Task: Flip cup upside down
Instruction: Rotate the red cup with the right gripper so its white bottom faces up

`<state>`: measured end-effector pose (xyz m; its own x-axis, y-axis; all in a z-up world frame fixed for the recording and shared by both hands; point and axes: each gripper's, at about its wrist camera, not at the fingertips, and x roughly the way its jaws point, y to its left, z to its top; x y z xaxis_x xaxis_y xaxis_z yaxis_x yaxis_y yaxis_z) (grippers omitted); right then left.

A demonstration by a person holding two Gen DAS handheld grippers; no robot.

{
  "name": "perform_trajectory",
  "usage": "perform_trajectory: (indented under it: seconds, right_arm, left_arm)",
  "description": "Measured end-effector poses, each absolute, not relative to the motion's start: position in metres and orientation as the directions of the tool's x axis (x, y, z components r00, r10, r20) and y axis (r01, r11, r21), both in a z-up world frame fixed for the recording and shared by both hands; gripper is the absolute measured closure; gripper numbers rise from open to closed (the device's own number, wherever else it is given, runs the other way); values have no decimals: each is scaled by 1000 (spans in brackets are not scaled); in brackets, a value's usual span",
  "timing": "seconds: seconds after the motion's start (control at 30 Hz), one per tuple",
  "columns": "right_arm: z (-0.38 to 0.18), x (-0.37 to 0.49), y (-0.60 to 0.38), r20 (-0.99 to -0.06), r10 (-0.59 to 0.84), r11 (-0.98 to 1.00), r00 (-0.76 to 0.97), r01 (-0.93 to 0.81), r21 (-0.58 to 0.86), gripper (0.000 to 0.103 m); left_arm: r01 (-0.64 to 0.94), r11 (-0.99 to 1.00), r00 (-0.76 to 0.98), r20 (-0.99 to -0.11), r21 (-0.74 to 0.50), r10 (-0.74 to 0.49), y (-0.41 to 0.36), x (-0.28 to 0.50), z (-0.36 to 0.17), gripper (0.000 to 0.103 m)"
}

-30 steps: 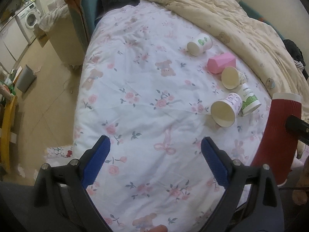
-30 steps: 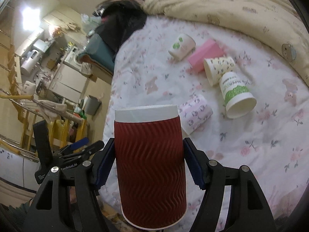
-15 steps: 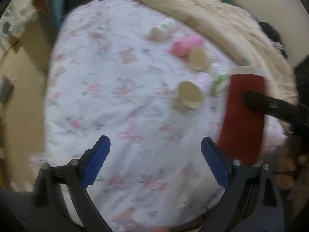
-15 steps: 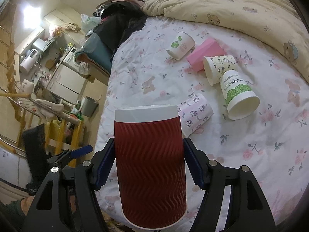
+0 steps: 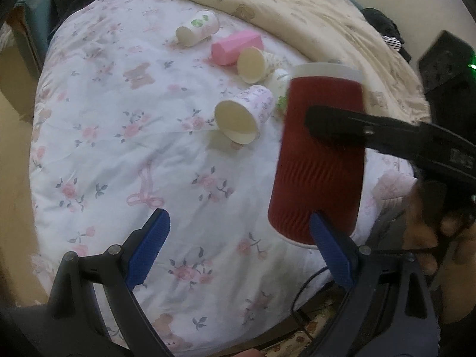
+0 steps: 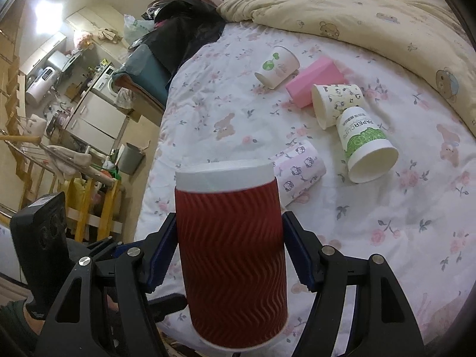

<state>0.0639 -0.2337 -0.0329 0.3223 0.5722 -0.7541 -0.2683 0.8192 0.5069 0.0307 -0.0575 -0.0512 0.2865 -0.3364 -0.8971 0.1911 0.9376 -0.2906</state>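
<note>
While the red cup [image 6: 230, 255] is clamped mid-body between the right gripper [image 6: 229, 253] pads above the near edge of the bed [image 5: 119, 136], the left gripper [image 5: 241, 244] has been brought closer than a second ago, its blue fingers [image 5: 148, 247] spread wide and empty. One left finger now reaches the cup's lower rim, so a handover for the flip is judged to be in preparation

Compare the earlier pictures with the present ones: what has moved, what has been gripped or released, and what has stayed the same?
The right claw, still shut on the red cup, has carried it leftward until it sits just ahead of the left claw. That claw stays open and has gripped nothing. The cup is still held with its white-banded end up. Nothing was released. The loose paper cups and the pink box lie on the bedspread as before.
</note>
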Motion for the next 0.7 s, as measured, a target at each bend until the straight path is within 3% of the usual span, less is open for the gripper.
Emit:
perform_trajectory:
  seconds: [0.7]
  right_arm:
    - [-21,46,-219,-756,569,811,323,-370,453,32]
  left_arm:
    - [76,968,292,-923,-240,-252,-27,41,-65,10]
